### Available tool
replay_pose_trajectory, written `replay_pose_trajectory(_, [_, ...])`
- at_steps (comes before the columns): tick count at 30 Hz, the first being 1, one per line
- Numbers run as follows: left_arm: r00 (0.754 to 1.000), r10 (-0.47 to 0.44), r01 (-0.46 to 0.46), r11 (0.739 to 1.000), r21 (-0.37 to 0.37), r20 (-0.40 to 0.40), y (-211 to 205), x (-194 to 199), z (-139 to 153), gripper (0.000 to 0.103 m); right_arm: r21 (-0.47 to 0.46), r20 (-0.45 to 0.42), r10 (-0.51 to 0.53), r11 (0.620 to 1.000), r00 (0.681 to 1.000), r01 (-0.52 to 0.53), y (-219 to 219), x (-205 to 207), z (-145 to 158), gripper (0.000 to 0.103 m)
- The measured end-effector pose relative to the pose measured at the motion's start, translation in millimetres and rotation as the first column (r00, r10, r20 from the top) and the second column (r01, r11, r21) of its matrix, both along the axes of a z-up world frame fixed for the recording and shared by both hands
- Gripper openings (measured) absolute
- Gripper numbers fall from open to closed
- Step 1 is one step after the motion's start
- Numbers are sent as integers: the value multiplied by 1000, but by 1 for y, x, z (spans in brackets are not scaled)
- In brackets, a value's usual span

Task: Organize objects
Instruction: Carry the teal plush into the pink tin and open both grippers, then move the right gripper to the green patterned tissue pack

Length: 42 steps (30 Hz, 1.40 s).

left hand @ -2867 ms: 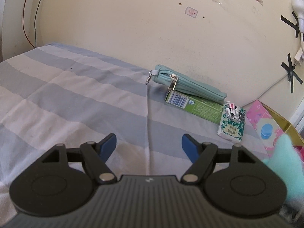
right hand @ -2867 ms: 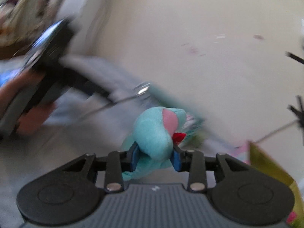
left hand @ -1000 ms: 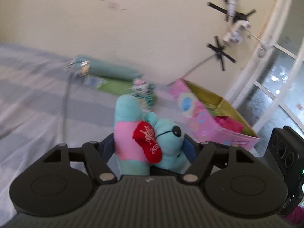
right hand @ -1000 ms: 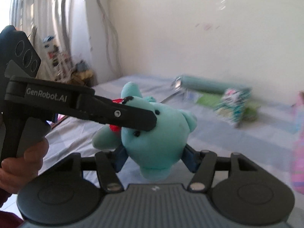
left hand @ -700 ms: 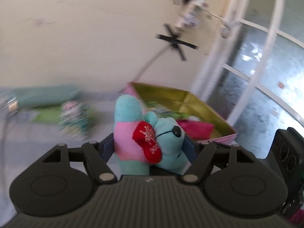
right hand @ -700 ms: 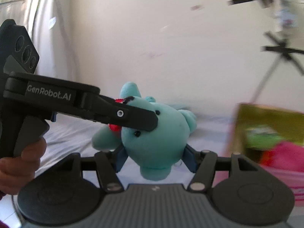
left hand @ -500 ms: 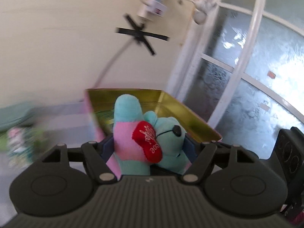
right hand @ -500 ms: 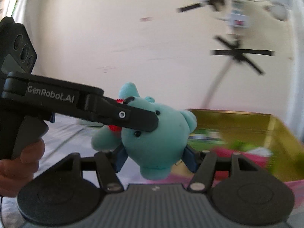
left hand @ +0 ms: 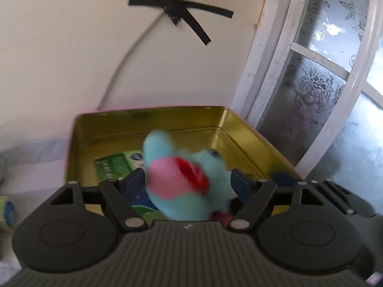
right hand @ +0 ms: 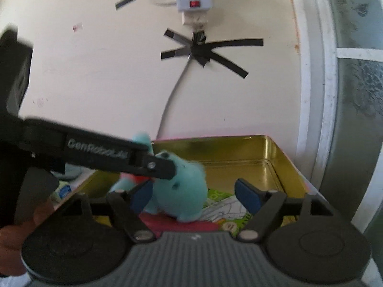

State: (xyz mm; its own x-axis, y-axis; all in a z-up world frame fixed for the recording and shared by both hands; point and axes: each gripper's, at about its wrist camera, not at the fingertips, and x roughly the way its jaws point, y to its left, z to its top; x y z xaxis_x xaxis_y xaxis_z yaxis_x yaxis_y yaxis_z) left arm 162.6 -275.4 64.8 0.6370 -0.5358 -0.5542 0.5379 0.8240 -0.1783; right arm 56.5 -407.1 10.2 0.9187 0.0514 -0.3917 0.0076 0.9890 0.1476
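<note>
My left gripper (left hand: 188, 181) has just been opening, its fingers spread with the blurred teal plush toy (left hand: 184, 181) between them over the open gold tin (left hand: 153, 124). My right gripper (right hand: 195, 195) has also just been opening; its right finger stands clear of the toy.

Two matching handheld grippers, left gripper (left hand: 188, 181) and right gripper (right hand: 195, 195): ribbed dark grey housing along the bottom edge, a small white mark at its centre, round black discs on either side, black linkage arms pinned with silver screws, blue pads (right hand: 246, 195) on the fingertips. White "GenRobot.AI" lettering along the black side of the left one, seen from the right wrist
</note>
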Motion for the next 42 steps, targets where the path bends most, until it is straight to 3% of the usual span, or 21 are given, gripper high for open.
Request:
replay_pose_trajectory(10, [993,32,-43,995,89,118,29,-58,16,80,115,51,-52,992,997,46,12,-57,3,78])
replay_pose_trajectory(16, [991,60,-70,994,81,119,60,-83,16,81,134,57,-49,990,997,41,35,-97,11,78])
replay_pose_trajectory(21, [984,132,-145,983,116,117,97,-97,7,81,126,46,-2,992,999,-4,65,-114,12,78])
replay_pose_trajectory(32, [935,341,-352,922,162,95,206,-103,-23,84,66,-39,197,979,980,-194,165,-102,2,78])
replay_pose_trajectory(42, [866,497,-499,845,190,64,284,-83,-56,84,33,-144,296,955,944,-294,229,-78,-17,78])
